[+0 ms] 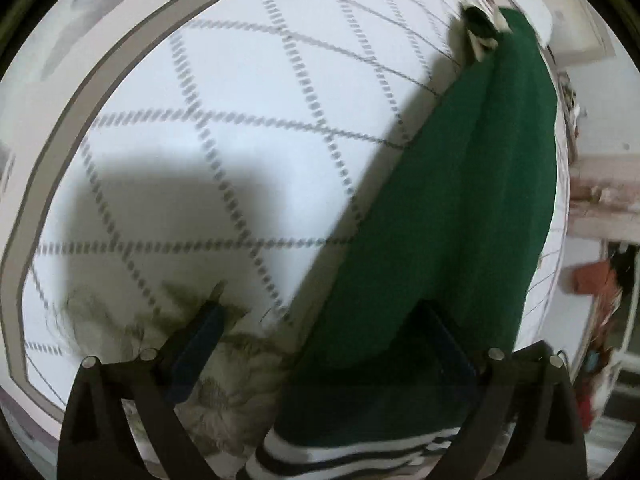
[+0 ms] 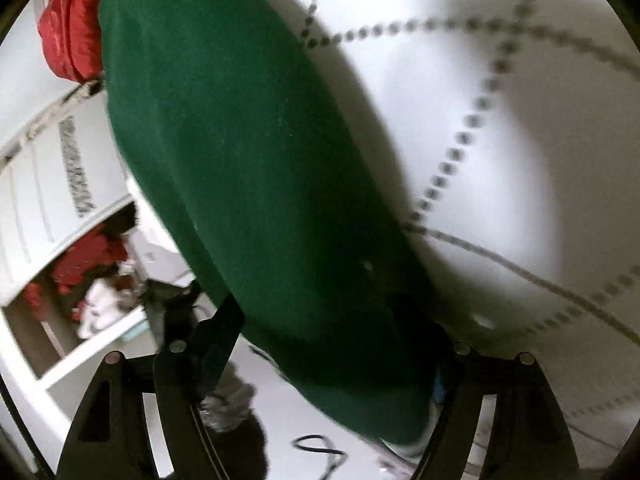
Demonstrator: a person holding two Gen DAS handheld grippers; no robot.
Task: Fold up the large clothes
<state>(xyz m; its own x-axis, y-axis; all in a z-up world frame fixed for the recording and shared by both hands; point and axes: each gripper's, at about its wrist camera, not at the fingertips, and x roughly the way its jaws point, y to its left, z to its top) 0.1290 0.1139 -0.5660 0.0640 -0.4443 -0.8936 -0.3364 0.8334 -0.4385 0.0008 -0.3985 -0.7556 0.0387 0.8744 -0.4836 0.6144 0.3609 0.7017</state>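
A dark green garment (image 1: 452,208) with a white and dark striped hem (image 1: 360,452) stretches in a long band over a white bed cover with a dotted diamond pattern (image 1: 240,120). In the left wrist view the cloth passes between the fingers of my left gripper (image 1: 320,320), whose jaws stand wide apart. A striped cuff (image 1: 482,28) shows at its far end. In the right wrist view the same green cloth (image 2: 256,168) runs between the fingers of my right gripper (image 2: 320,320), also wide apart. Whether either gripper pinches the cloth is hidden.
A grey furry trim (image 1: 224,392) lies on the bed near my left gripper. The bed's grey border (image 1: 120,56) curves at left. A red bundle (image 2: 76,28), white shelves with red items (image 2: 80,264) and a black cable (image 2: 320,448) on the floor show beside the bed.
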